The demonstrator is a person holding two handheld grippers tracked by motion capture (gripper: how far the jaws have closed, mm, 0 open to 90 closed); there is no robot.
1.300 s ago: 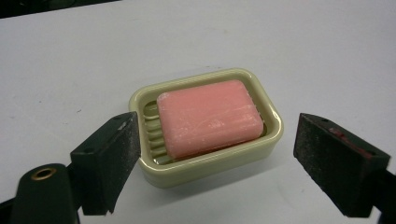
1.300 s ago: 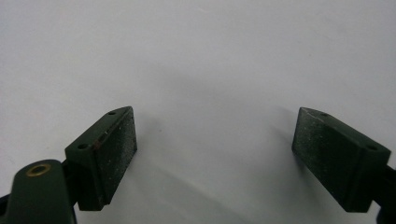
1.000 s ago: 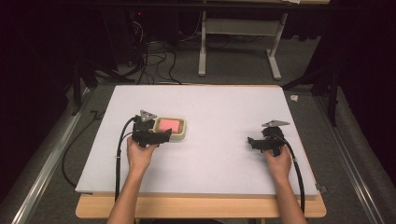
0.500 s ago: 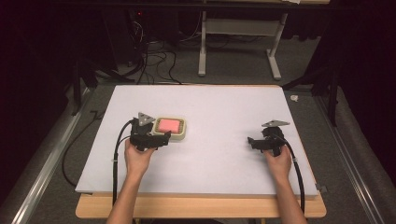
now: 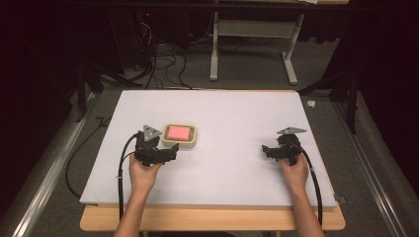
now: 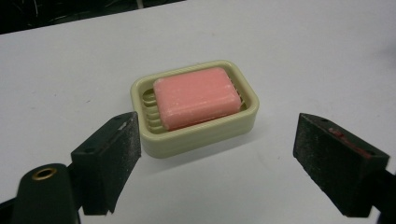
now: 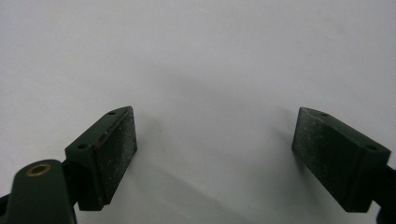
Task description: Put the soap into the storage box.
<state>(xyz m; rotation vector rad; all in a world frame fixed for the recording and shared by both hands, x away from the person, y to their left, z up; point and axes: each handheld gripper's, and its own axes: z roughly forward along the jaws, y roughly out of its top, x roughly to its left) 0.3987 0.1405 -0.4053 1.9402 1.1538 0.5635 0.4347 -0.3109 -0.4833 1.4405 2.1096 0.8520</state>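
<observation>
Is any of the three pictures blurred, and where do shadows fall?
High view: sharp table, dark surroundings. Left gripper view: soap and dish sharp, a soft shadow in front of the dish. Right gripper view: near pads slightly soft, faint shadows beside them.

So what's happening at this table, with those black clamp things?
A person sits at a white table with a hand-held gripper in each hand. The left gripper has its jaws open, just short of a cream soap dish holding a pink bar of soap; nothing is gripped yet. The right gripper hovers open over bare table, well off to the side.
</observation>
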